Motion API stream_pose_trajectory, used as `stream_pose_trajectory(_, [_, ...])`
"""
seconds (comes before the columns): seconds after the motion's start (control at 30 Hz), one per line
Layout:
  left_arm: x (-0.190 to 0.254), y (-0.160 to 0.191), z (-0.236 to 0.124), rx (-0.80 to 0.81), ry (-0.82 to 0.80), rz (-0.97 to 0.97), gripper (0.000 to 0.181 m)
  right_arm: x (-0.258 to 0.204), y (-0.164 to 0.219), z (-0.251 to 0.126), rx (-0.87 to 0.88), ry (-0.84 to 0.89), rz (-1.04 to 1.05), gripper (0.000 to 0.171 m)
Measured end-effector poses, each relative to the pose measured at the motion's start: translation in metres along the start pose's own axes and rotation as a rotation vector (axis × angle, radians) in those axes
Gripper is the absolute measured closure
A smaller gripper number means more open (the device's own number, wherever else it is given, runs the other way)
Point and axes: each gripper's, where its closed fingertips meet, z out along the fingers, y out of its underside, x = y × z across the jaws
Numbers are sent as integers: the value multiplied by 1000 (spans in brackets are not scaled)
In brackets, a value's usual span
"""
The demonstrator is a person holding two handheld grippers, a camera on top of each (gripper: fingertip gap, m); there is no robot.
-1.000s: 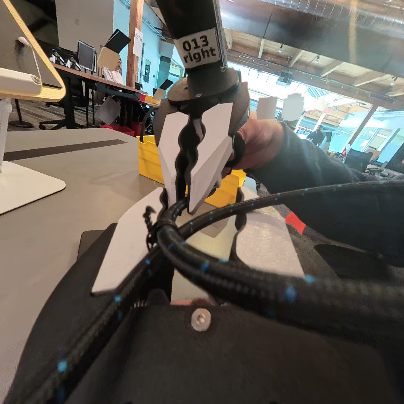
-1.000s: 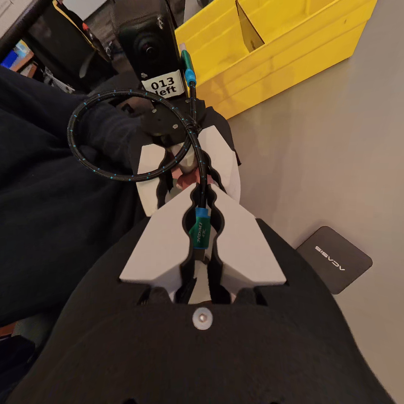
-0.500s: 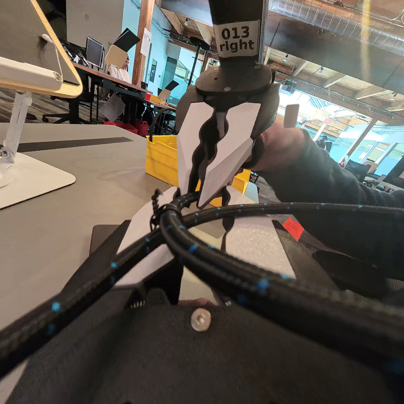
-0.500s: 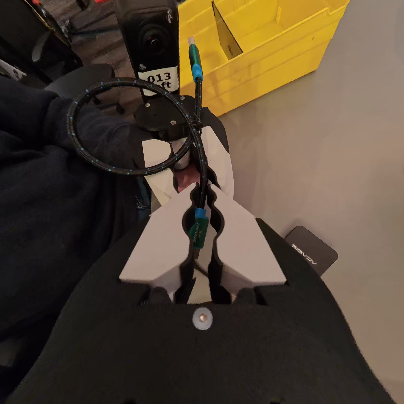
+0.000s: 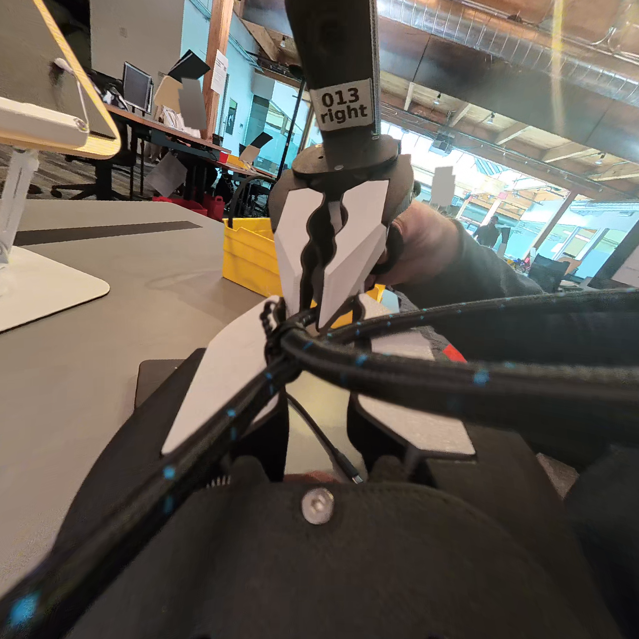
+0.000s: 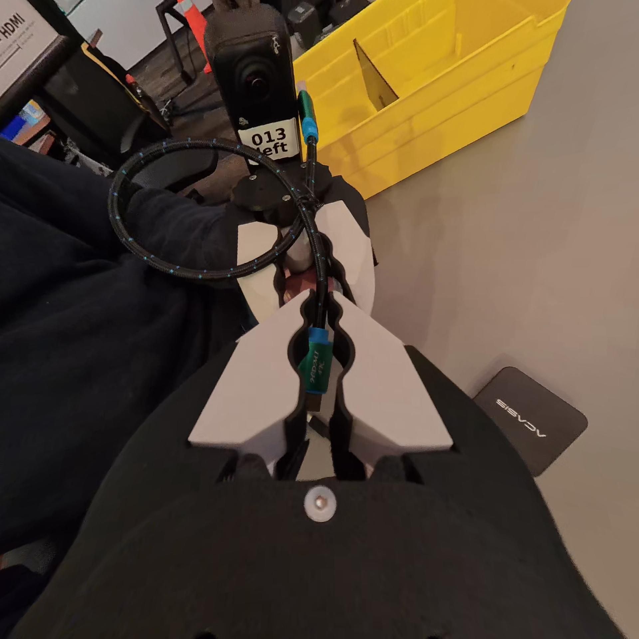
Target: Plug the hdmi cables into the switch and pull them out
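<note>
Right wrist view: the right gripper [image 6: 320, 297] clamps the HDMI cable [image 6: 316, 256] behind its green plug [image 6: 316, 366], the left gripper [image 6: 304, 276], part-open, supporting the coil above the bench [image 6: 501, 259], likely to aim it toward the black switch [image 6: 529, 420].

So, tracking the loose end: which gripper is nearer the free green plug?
Left. The free green plug stands beside the camera on the left gripper; the right gripper, shut on the other plug, is farther off.

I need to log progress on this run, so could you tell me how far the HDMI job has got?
Early stage. Done: the braided cable, still tied in a loop, is off the table. In hand: the right tongs grip its green plug; the left tongs stand open. Left: nothing is plugged into the black switch yet, so plugging and pulling remain.
</note>
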Motion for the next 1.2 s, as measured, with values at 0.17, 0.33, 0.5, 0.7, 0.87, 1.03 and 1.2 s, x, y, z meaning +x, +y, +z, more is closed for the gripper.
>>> stream_pose_trajectory(0.17, [3, 4, 2, -12, 43, -39, 142, -2, 3, 3, -20, -14, -15, 166])
stream_pose_trajectory(0.33, [5, 6, 2, -40, 81, -88, 141, -1, 3, 4, -19, 18, -62, 167])
stream_pose_trajectory(0.5, [6, 6, 1, -43, 105, -134, 142, 0, 0, 4, -2, 66, -127, 167])
stream_pose_trajectory(0.7, [7, 5, 1, -19, 120, -157, 141, 0, -2, 4, 27, 70, -99, 166])
stream_pose_trajectory(0.87, [7, 3, 0, -2, 127, -171, 142, 0, -5, 3, 65, 84, -71, 166])
stream_pose_trajectory(1.03, [7, 4, -1, 3, 139, -185, 156, 0, -8, -3, 86, 98, -64, 164])
stream_pose_trajectory(1.2, [9, 6, 1, 13, 151, -188, 156, -2, -5, -2, 47, 91, -52, 163])
